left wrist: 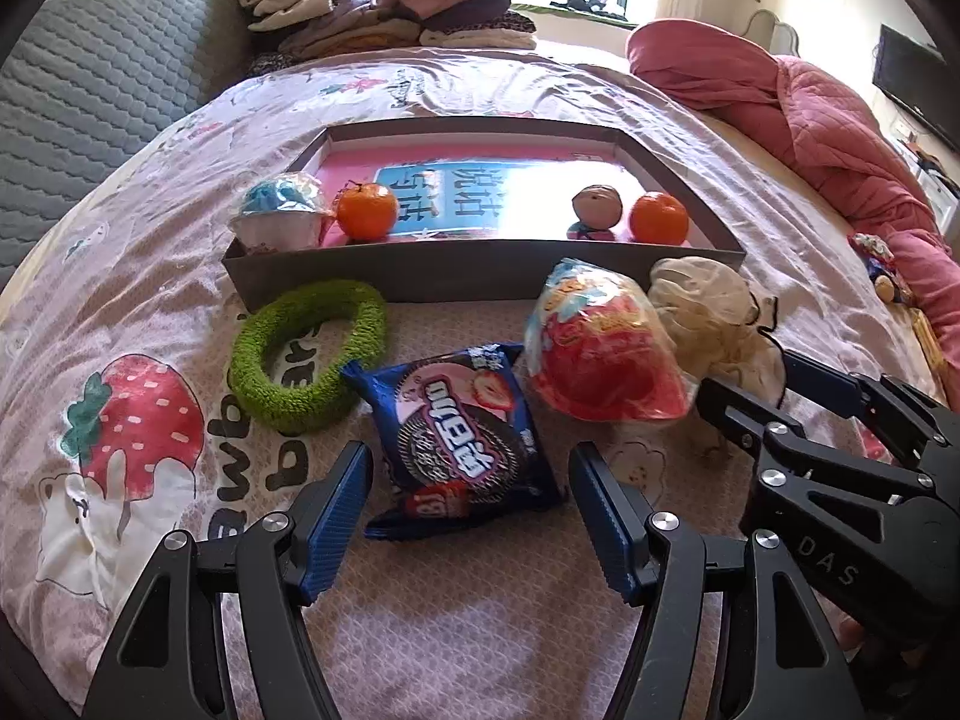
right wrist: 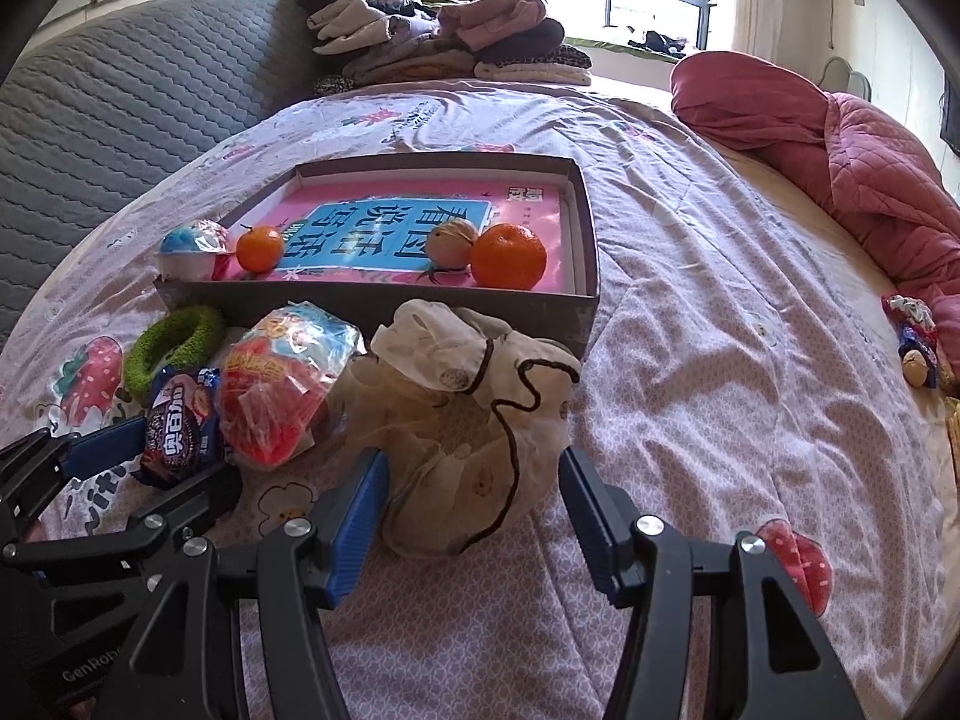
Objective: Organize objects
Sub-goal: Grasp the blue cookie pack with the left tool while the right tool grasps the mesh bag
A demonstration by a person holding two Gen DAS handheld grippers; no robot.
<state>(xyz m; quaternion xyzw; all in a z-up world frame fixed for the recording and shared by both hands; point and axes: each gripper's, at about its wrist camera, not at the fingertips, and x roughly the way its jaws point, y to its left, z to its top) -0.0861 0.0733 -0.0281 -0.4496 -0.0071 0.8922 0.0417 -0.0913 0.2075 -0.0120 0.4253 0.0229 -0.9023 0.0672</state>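
Bed (left wrist: 600,96) is soft, so things can sink or roll. Box (left wrist: 480,276) holds 2 oranges, cup, walnut. Cloth bag (right wrist: 468,420) sits between right hand-held gripper (right wrist: 471,510) fingers, spread apart; its cord may snag. Cookie pack (left wrist: 462,438) sits w/in left hand-held gripper (left wrist: 468,516), also apart; slick wrapper could slip.

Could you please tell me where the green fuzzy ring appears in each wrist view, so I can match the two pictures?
Left wrist view: the green fuzzy ring lies left of centre, just before the box's near wall.
Right wrist view: the ring sits at far left, below the box's near-left corner.
Shared landmark: the grey box.
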